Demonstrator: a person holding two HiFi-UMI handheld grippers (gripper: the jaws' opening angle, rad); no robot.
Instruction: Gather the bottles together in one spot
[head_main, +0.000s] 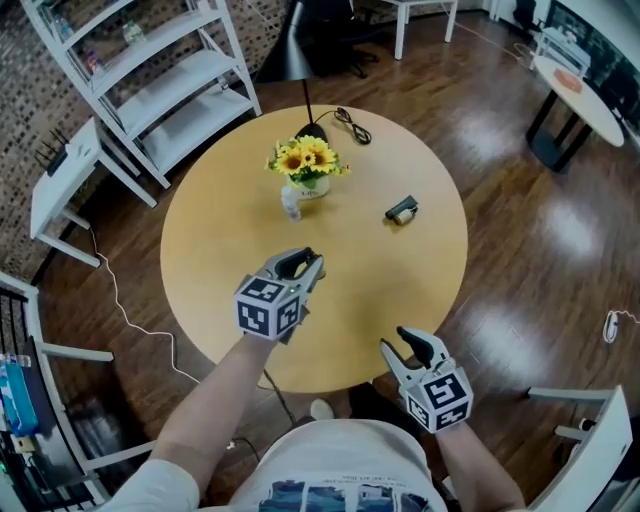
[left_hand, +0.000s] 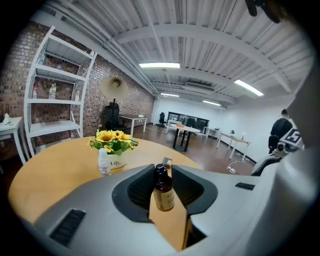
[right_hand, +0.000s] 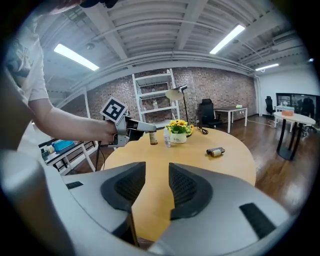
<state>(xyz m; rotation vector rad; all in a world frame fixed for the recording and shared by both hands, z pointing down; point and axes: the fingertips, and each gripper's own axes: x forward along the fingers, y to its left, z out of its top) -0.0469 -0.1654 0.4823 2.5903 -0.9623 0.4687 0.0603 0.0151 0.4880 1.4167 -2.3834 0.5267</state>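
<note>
My left gripper (head_main: 303, 264) hangs over the middle of the round table (head_main: 230, 290), shut on a small brown bottle (left_hand: 163, 191) with a black cap, held upright. In the right gripper view that bottle (right_hand: 153, 138) hangs at the left gripper's (right_hand: 142, 127) tip, just left of a white bottle (right_hand: 166, 137). The white bottle (head_main: 290, 203) stands next to the sunflower pot (head_main: 308, 166). A third, dark bottle (head_main: 402, 211) lies on its side at the right of the table. My right gripper (head_main: 404, 342) is at the table's near right edge, open, with nothing between its fingers.
A black lamp base and its cable (head_main: 350, 125) sit at the table's far edge. A white shelf unit (head_main: 170, 80) stands at the back left and a small white side table (head_main: 60, 185) at the left. Dark wooden floor (head_main: 520, 250) surrounds the table.
</note>
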